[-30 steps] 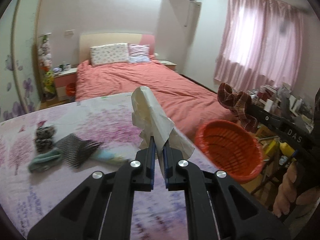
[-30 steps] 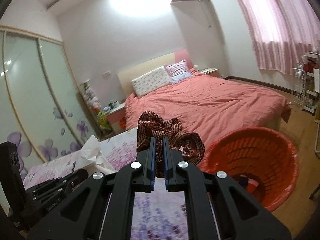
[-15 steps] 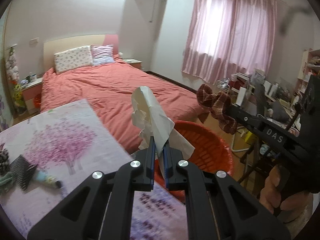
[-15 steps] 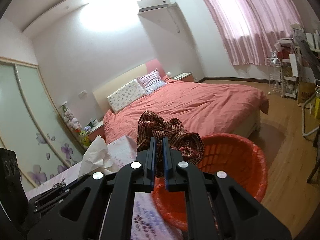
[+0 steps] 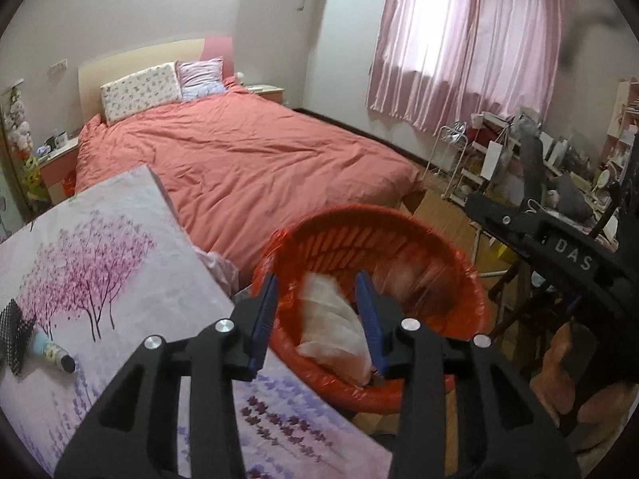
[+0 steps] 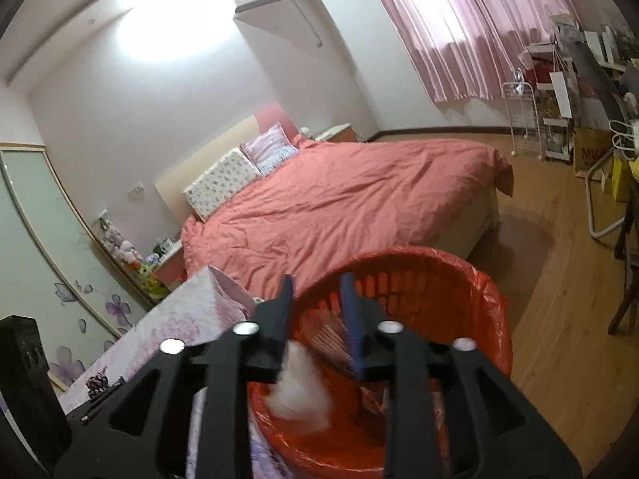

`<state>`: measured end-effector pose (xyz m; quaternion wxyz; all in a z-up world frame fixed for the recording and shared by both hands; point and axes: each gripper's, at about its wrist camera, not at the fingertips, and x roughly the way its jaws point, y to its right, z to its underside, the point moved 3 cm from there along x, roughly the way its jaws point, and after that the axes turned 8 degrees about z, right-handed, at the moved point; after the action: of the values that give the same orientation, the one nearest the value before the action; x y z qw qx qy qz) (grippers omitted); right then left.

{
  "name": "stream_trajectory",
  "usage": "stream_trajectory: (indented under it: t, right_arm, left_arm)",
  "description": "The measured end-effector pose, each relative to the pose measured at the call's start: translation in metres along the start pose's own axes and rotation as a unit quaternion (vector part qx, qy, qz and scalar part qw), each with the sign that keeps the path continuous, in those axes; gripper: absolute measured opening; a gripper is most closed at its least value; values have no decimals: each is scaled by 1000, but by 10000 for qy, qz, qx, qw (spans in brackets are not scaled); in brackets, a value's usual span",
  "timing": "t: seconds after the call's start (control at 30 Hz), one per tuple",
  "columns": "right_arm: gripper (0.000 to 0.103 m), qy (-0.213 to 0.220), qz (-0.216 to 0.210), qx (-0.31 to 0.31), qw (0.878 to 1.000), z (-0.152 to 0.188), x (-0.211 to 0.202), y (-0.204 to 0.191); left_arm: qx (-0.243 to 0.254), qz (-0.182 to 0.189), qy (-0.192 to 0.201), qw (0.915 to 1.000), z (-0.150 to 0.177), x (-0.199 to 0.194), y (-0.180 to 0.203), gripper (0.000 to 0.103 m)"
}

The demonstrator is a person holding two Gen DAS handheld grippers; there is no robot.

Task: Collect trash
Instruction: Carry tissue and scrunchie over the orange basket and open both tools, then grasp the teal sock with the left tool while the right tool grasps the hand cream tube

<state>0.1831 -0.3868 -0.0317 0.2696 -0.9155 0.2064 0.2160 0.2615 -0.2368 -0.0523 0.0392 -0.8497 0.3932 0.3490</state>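
Orange basket (image 5: 439, 239), red-lined, sitting on the floor beside the floral-cloth bench (image 5: 100, 247). White crumpled tissue (image 5: 335, 327), blurred, lying inside it. Left gripper (image 5: 317, 319) and right gripper (image 6: 317, 319) both hovering over the basket, jaws standing apart, gripping nothing.

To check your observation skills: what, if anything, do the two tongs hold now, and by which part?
Nothing. Left tongs and right tongs are both open over the basket; the tissue is inside it.
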Motion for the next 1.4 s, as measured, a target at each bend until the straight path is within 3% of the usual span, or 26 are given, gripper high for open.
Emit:
stream_trajectory:
  t: [0.17, 0.33, 0.73, 0.97, 1.2, 1.3, 1.4]
  right_arm:
    - [42, -28, 99, -54, 9999, 3, -6, -4]
    - [46, 30, 177, -336, 9993, 3, -10, -16]
    - [51, -132, -30, -1018, 9947, 26, -16, -67]
    - [51, -354, -207, -1488, 9880, 49, -16, -100]
    - [51, -683, -420, -1877, 9789, 80, -13, -133]
    - [51, -811, -474, -2016, 9749, 92, -12, -145]
    - [51, -900, -510, -2124, 9717, 99, -12, -153]
  left_arm:
    - [-43, -267, -14, 9996, 7, -8, -20, 45]
    - [-93, -707, 36, 9975, 19, -30, -44, 59]
    - [-713, -1650, 30, 9837, 63, -95, -144, 66]
    - [-1140, -2329, 109, 9657, 91, -144, -211, 69]
    - [-1612, -3069, 209, 9378, 117, -194, -285, 73]
    - [-1734, -3179, 170, 9320, 123, -200, -307, 73]
    - [-1805, -3149, 97, 9317, 125, -197, -321, 73]
